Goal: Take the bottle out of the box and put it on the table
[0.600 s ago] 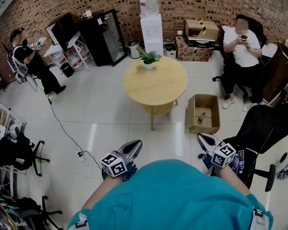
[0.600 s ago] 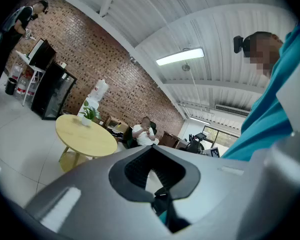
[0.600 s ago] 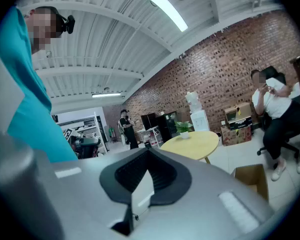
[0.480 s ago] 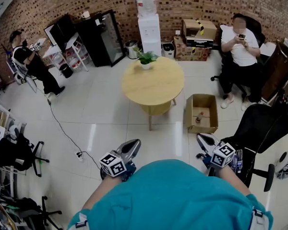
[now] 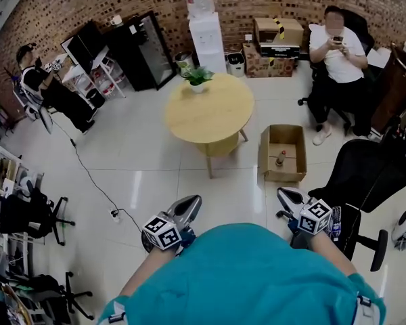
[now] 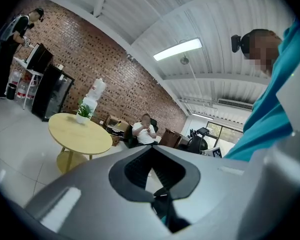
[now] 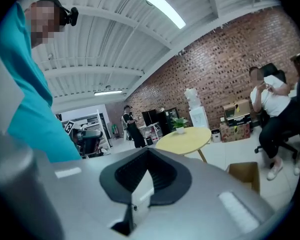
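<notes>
A small bottle (image 5: 280, 159) stands upright inside an open cardboard box (image 5: 282, 135) on the floor, right of a round wooden table (image 5: 210, 110). Both grippers are held close to my chest, well short of the box. My left gripper (image 5: 189, 205) is shut and empty, its jaws meeting at the tip (image 6: 151, 149). Nothing is held in my right gripper (image 5: 286, 196) either, and it is also shut (image 7: 149, 151). The right gripper view shows the table (image 7: 186, 138) and a corner of the box (image 7: 245, 174); the bottle is hidden there. In the left gripper view the table (image 6: 80, 133) lies ahead to the left.
A potted plant (image 5: 196, 78) stands at the table's far edge. A black office chair (image 5: 365, 178) is close on my right. A person in white (image 5: 336, 49) sits beyond the box. A water dispenser (image 5: 203, 29) and stacked cartons (image 5: 277, 39) line the brick wall. A cable (image 5: 95, 181) crosses the floor.
The head view has shifted a little, so the table and box sit slightly further left and up. Both grippers stay shut near my chest.
</notes>
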`<state>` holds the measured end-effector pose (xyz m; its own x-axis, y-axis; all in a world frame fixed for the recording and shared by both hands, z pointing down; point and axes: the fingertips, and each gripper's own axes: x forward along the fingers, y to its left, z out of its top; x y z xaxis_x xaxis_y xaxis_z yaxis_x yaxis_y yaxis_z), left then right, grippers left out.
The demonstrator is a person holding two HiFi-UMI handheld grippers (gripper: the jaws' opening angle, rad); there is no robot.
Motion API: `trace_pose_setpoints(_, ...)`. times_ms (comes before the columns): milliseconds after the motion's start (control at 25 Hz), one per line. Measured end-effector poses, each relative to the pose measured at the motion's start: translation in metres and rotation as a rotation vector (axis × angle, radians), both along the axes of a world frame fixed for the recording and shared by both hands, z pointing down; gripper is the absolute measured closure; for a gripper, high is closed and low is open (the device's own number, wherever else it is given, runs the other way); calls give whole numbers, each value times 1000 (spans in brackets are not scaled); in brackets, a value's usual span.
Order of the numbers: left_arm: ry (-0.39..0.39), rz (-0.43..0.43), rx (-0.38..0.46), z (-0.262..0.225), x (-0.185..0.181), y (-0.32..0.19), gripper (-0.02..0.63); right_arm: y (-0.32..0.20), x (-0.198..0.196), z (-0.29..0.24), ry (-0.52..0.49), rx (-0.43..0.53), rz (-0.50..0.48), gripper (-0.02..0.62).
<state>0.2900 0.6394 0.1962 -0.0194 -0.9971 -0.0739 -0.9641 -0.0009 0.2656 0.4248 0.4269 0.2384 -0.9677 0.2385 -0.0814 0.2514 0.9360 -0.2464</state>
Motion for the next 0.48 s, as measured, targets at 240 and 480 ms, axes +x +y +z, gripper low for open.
trace_pose_setpoints(240,25,-35,-19,-2,-5,-28,604,-32,-9,7,20,-30,-18,594)
trace_pose_setpoints(480,60,-18,-6,-7,-80,-28,604,-26,-86,-12,41,3,-28,594)
